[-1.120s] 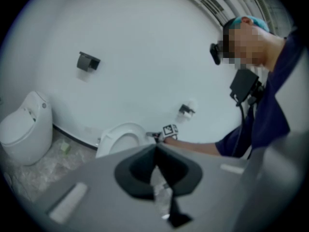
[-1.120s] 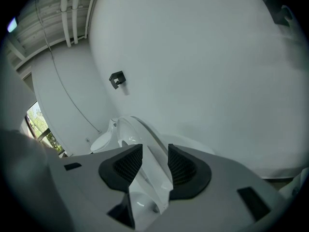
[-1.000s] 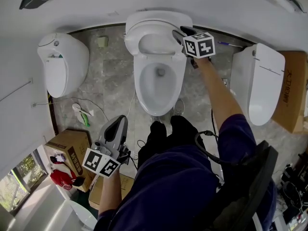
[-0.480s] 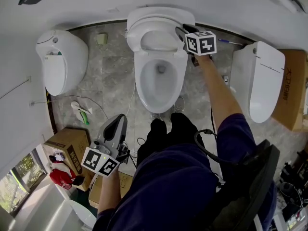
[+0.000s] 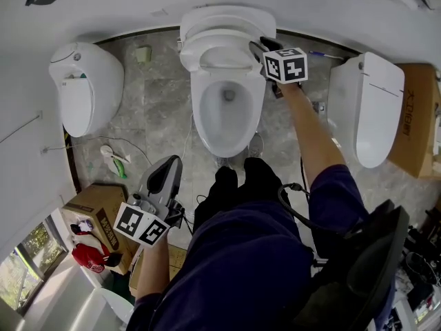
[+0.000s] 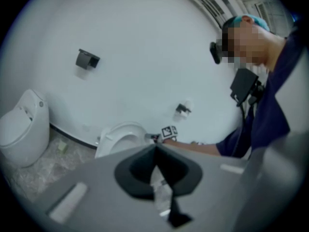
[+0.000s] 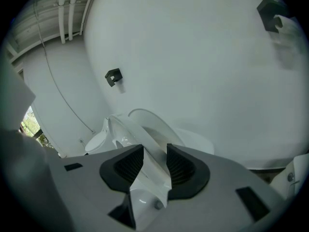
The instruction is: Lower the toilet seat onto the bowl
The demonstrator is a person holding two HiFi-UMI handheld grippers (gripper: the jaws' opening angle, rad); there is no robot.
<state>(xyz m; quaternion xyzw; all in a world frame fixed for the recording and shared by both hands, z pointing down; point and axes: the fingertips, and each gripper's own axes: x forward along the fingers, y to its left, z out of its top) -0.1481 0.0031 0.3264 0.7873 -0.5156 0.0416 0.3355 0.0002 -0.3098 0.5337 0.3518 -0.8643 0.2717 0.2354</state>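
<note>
Right gripper (image 7: 155,166): jaws partway open, ribbed pads pressed on either side of the rim of the toilet seat (image 7: 147,146). Seen clearly only in the right gripper view. In the head view, the same right gripper (image 5: 256,47) mostly behind its marker cube (image 5: 285,65), at the right edge of the seat. Toilet seat (image 5: 196,50) raised and tilted, off the bowl (image 5: 200,119), with the lid (image 5: 227,18) upright behind it.

Left gripper (image 6: 155,151): jaw tips together, nothing between them. In the head view, left gripper (image 5: 167,174) low beside the person's left leg, well apart from the toilet.

Only in the left gripper view: the person's upper body in a dark blue top (image 6: 270,115) and the bare right arm (image 6: 193,148) reaching to the seat. Only in the head view: black shoes (image 5: 238,178) just in front of the bowl.

Grey marbled floor (image 5: 162,109). Curved white wall (image 5: 103,5) with black brackets (image 7: 113,76). Two more toilets, one on the left (image 5: 86,92) and one on the right (image 5: 368,109). Cardboard boxes at lower left (image 5: 103,209) and far right (image 5: 417,123). Window (image 5: 21,274) in the lower left corner.
</note>
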